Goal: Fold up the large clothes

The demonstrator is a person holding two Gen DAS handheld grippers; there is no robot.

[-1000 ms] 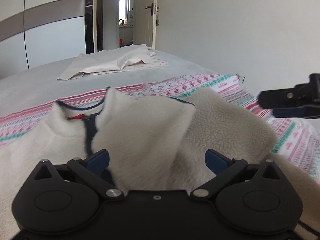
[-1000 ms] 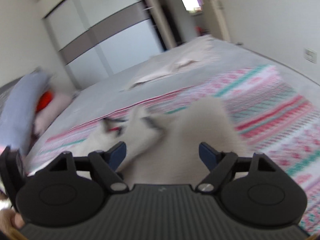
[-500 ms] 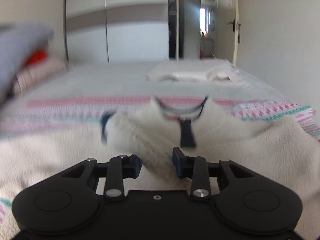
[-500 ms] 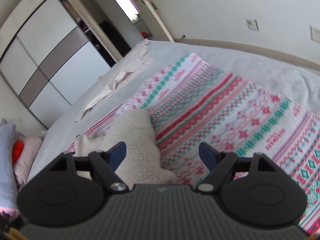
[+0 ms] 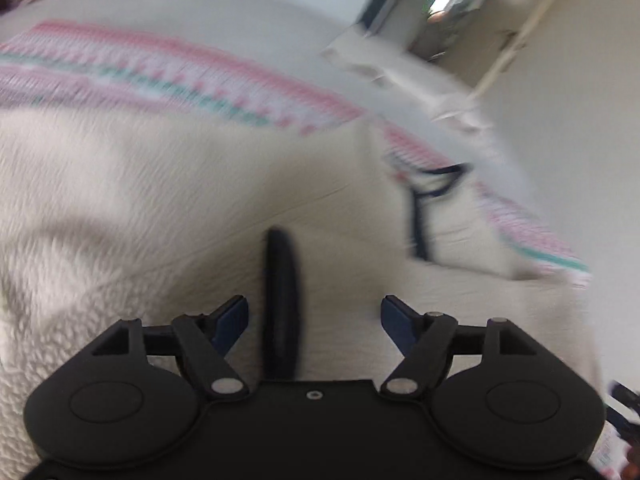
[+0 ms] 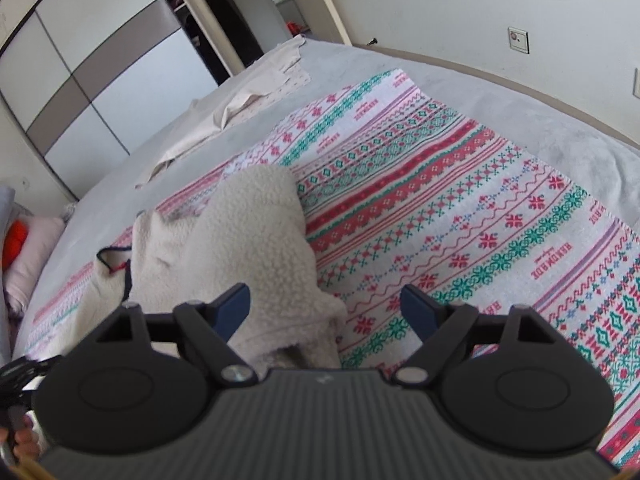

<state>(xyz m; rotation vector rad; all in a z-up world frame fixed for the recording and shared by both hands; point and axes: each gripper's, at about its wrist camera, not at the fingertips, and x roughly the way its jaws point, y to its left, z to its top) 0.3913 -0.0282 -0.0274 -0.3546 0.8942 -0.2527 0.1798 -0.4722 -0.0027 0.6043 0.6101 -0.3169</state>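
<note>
red lettering woven in rows on the patterned blanket (image 6: 460, 208), too small and skewed to read

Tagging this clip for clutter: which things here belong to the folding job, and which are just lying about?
Part of the job:
- cream fleece jacket
- patterned blanket under it

Lying about:
- beige cloth farther up the bed
- pink pillow
- wardrobe

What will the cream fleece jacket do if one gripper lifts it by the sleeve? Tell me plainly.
The fleece jacket will likely sag: it already lies in soft humps and folds on the patterned blanket. Its thick, nubbly pile suggests bulk without much weight, and a surface that pads should hold well. One pinch would probably raise only the sleeve and leave the body trailing.
</note>
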